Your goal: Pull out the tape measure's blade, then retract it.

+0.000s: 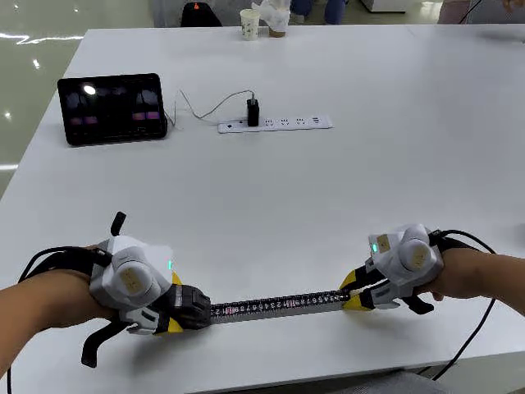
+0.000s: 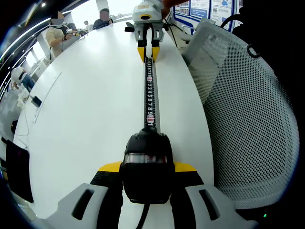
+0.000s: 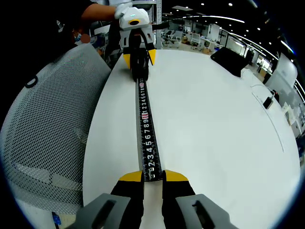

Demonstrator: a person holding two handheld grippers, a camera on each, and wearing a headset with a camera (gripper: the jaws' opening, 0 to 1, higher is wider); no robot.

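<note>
A black tape measure case [image 1: 193,309] lies near the table's front edge, with my left gripper [image 1: 174,312] shut on it; in the left gripper view the case [image 2: 146,164] sits between the yellow-tipped jaws. Its black blade [image 1: 279,304] with white numerals runs out flat to the right. My right gripper [image 1: 354,292] is shut on the blade's end. In the right gripper view the blade [image 3: 146,138] stretches from my right gripper [image 3: 152,177] to the case [image 3: 138,64] held by the other gripper. The left gripper view shows the blade [image 2: 150,90] reaching the far right gripper [image 2: 149,50].
A dark tablet [image 1: 111,108] stands at the back left of the white table [image 1: 328,189]. A white power strip [image 1: 275,124] with a black plug and cable lies beyond the middle. A paper cup [image 1: 250,24] is at the far edge. A mesh chair [image 2: 248,119] is beside the front edge.
</note>
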